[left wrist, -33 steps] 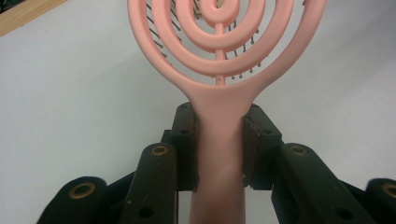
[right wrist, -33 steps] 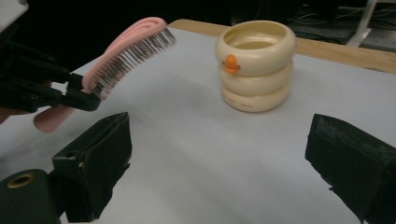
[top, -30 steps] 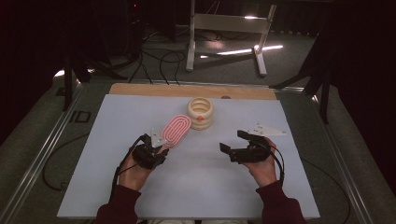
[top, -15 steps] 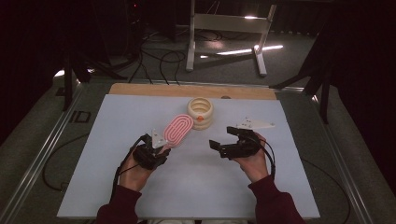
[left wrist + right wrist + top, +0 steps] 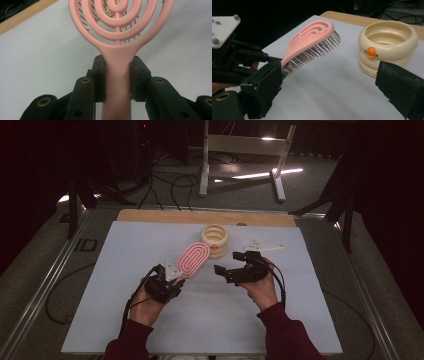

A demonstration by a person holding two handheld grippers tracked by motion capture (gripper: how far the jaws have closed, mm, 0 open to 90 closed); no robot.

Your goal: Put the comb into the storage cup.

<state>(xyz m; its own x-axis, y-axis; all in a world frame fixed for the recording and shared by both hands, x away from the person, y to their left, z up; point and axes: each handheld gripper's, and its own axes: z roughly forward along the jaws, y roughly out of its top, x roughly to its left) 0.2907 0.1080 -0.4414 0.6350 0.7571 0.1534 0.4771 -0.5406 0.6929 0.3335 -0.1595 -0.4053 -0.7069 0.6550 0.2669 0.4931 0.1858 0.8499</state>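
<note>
While its handle sits clamped between the pads of the left gripper [image 5: 172, 279], the pink hairbrush [image 5: 194, 259] juts forward and to the right, lifted off the white table sheet [image 5: 125, 250] with its bristles facing down. In the left gripper view the handle [image 5: 117, 75] runs straight up between the two black jaws, both pressing on its sides, and the head of concentric pink rings opens out above them. The right gripper view shows the dark bristles hanging clear of the sheet, with bare white surface under the whole length of the head.

Just beyond the tip of the brush stands a cream ring-shaped container [image 5: 214, 238] with an orange duck-bill knob [image 5: 371, 52] on its side; brush tip and container look near each other, but the high view does not let me tell whether they are touching. The right gripper [image 5: 231, 265] hangs just to the right of the brush head, jaws spread wide with nothing between them, brush and container framed in the gap.

A small white plate [image 5: 261, 246] lies on the sheet to the right of the container. In front of both hands the sheet is open, as are its left and right margins. A wooden strip [image 5: 150, 215] borders the far edge, and metal rails [image 5: 47, 280] run alongside.
</note>
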